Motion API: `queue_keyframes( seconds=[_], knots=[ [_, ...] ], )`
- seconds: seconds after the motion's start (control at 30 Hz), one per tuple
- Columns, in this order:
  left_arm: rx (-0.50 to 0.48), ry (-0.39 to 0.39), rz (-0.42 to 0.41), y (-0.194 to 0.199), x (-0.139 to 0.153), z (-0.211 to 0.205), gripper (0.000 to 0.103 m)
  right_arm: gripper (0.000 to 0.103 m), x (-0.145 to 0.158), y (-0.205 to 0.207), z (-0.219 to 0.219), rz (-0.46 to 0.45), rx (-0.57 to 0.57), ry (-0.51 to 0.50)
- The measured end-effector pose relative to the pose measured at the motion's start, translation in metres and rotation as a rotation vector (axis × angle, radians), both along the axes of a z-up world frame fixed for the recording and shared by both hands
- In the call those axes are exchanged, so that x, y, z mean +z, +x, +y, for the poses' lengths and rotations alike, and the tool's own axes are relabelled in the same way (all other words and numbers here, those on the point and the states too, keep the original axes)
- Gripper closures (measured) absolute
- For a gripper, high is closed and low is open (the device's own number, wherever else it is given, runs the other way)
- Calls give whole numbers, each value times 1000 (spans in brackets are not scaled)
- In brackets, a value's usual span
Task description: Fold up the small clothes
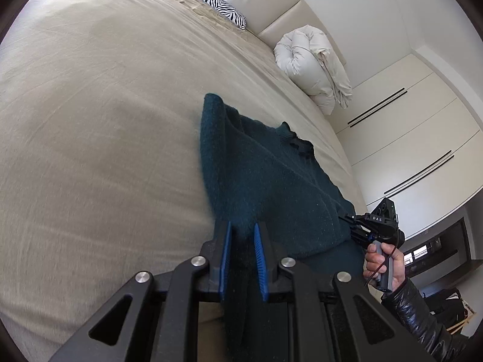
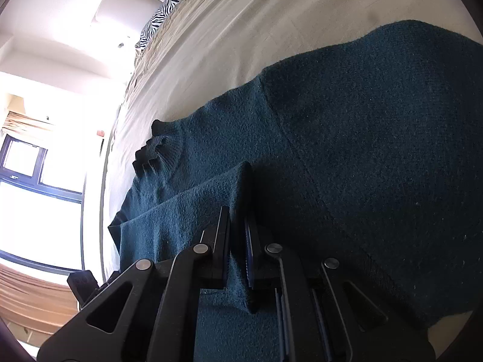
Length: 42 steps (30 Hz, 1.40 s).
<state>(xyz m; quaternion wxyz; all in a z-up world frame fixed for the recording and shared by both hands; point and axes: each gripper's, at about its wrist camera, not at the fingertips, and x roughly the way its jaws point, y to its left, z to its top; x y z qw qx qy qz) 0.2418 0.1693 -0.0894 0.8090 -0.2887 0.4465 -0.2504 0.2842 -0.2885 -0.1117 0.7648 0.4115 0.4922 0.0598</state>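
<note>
Teal wool fills both views: we see the dark teal sweater [image 1: 271, 181] spread on the beige bed [image 1: 90, 120], its collar toward the headboard. Our left tongs [image 1: 243, 238] pinch a raised fold of its knit between the blue pads [image 1: 259, 259], and our right tongs [image 2: 238, 226] are pressed together on another fold. A hand [image 1: 382, 264] grips the right tool's handle near the bed's edge, beyond which a zebra pillow [image 1: 211, 0] lies.

I count one dark teal sweater [image 1: 271, 181] on the bed [image 1: 90, 120], one zebra-striped pillow [image 1: 211, 1] at its head edge, one rolled white duvet [image 1: 311, 66], and my two claws.
</note>
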Motion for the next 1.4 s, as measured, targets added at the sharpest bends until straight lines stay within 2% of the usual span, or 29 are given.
queue_keyframes(
  seconds=[0.3, 0.33, 0.4, 0.47, 0.5, 0.57, 0.6, 0.67, 0.73, 0.83, 0.97, 1.07, 1.27, 1.33, 1.37, 1.4],
  knots=[
    [-15, 53, 16, -22, -1, -1, 83, 93, 5, -11, -4, 20, -36, -2],
    [-13, 56, 14, -25, 0, -2, 79, 92, 8, -16, -6, 19, -44, -14],
    [-12, 61, -3, -32, 6, -4, 75, 84, 16, -32, -11, -1, -58, -20],
    [-9, 74, -20, -40, 13, -9, 71, 67, 26, -55, -21, -46, -91, 1],
    [-9, 80, -30, -43, 16, -12, 65, 48, 33, -72, -30, -76, -125, 8],
    [-5, 95, -44, -50, 24, -18, 61, 36, 45, -104, -51, -130, -200, 15],
    [-10, 98, -52, -53, 28, -23, 61, 36, 51, -124, -64, -159, -238, 21],
    [-6, 98, -70, -59, 37, -31, 51, 36, 56, -161, -93, -183, -325, 22],
    [-5, 110, -102, -67, 46, -44, 32, 36, 55, -203, -130, -195, -441, 32],
    [-23, 137, -138, -78, 57, -67, 20, 36, 45, -258, -186, -186, -617, 60],
    [-29, 125, -130, -83, 59, -93, 19, 36, 24, -311, -248, -163, -809, 101],
    [-23, 143, -111, -82, 57, -108, 19, 38, 16, -318, -277, -176, -844, 126],
    [-24, 180, -108, -79, 59, -130, 19, 42, 11, -296, -313, -160, -875, 90],
    [-22, 183, -101, -77, 57, -133, 19, 49, 10, -287, -322, -156, -875, 72],
    [-23, 182, -96, -75, 56, -134, 19, 58, 9, -283, -328, -149, -868, 59],
    [-23, 180, -90, -74, 54, -134, 19, 72, 9, -277, -331, -130, -858, 40]
  ],
)
